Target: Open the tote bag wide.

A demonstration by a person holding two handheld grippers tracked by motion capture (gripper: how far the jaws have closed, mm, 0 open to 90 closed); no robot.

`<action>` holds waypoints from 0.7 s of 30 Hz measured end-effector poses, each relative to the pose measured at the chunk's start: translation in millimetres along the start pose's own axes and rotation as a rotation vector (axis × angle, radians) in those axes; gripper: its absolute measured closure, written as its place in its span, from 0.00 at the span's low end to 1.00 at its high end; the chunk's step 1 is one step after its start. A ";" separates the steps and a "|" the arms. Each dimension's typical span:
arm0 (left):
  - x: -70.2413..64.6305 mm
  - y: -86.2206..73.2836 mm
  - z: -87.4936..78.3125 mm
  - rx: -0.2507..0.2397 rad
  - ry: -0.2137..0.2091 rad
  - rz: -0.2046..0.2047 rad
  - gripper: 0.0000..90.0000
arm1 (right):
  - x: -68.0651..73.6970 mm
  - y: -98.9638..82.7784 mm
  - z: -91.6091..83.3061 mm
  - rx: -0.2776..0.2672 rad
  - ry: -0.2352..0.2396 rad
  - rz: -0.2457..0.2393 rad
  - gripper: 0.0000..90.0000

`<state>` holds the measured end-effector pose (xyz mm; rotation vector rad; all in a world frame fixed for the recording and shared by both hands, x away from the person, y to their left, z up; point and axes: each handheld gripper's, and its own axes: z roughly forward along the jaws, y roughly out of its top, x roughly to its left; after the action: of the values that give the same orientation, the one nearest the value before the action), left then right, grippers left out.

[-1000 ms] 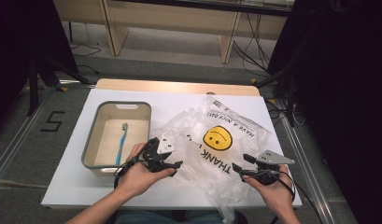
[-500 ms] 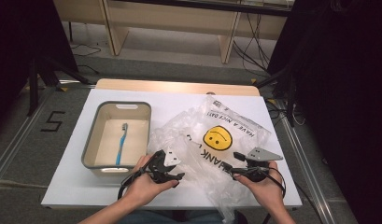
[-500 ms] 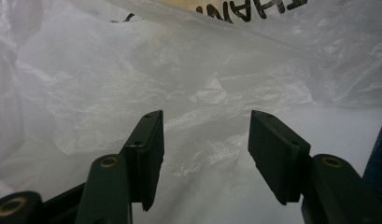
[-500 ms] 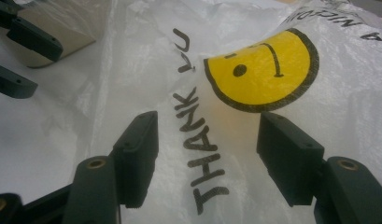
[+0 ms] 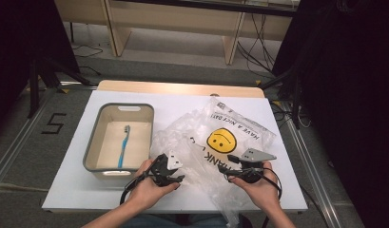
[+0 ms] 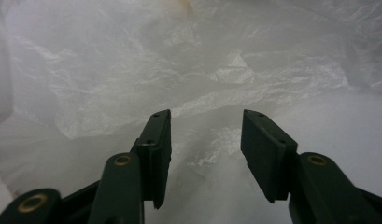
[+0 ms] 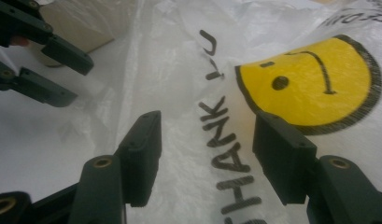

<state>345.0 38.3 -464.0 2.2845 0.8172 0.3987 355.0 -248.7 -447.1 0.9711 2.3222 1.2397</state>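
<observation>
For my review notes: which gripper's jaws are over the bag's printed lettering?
The right gripper: its jaws straddle the black lettering on the plastic bag; the left gripper faces plain plastic.

Near end of the crumpled clear plastic bag with a yellow smiley face (image 5: 216, 156) cut off at the bottom edge of the high view, small print along its far edge too tiny to read.

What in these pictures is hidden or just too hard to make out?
- Plastic bag: the print near its far edge is too small to read in the high view; the right gripper view cuts it off.
- Bag's opening: crumpled folds hide it in the left gripper view.
- Toothbrush in the tray: bristles too small to judge.
- Left tool: whether its pads touch the plastic is unclear.
</observation>
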 end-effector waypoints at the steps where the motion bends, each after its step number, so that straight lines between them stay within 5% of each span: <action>1: 0.1 0.0 0.7 0.000 0.002 -0.001 0.61 | 2.0 1.3 3.1 0.001 0.009 -0.005 0.48; 13: 0.0 2.8 12.2 -0.008 0.004 -0.004 0.72 | 29.7 9.3 34.2 0.067 0.118 -0.078 0.48; 21: -2.8 2.7 21.8 0.000 -0.012 -0.005 0.75 | 35.8 6.5 48.3 0.157 0.127 -0.099 0.60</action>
<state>354.4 24.2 -478.2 2.2821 0.8173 0.3824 359.7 -192.2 -468.1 0.8356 2.5658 1.1241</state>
